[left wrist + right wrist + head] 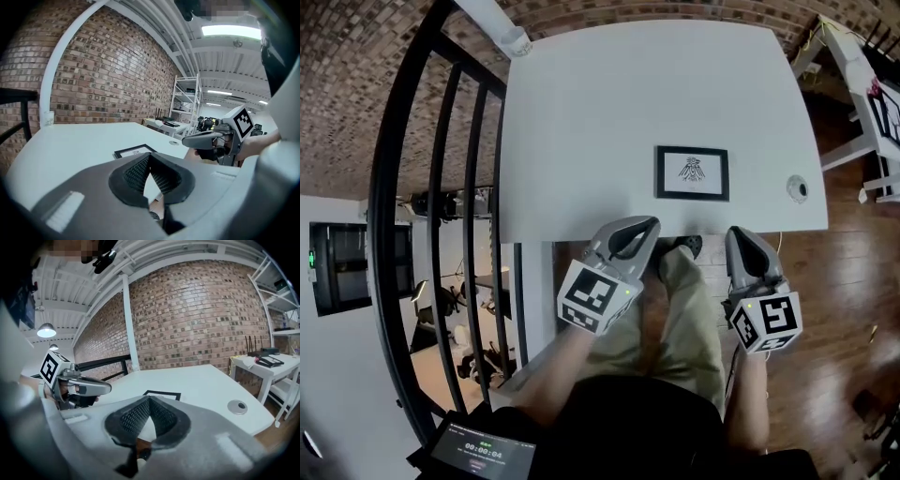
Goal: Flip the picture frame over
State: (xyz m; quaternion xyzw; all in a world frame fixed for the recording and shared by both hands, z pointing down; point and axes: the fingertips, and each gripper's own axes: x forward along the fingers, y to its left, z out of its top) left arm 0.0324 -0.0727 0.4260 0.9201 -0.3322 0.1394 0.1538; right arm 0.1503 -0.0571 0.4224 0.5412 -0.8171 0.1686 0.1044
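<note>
The picture frame (692,173) has a black border around white paper with a small dark drawing, and it lies face up on the white table (609,112) near the front edge. Both grippers hover short of that edge, above the person's lap. My left gripper (643,226) is shut with nothing in it, its tip pointing at the frame's lower left. My right gripper (738,235) is also shut and empty, just right of the frame's lower corner. The frame (135,151) shows beyond the left jaws, and in the right gripper view the frame (162,394) lies past the right jaws.
A round cable grommet (798,188) sits in the table right of the frame. A black metal railing (441,187) runs along the table's left side. White shelving (862,103) stands at the right over wooden floor. A brick wall lies behind the table.
</note>
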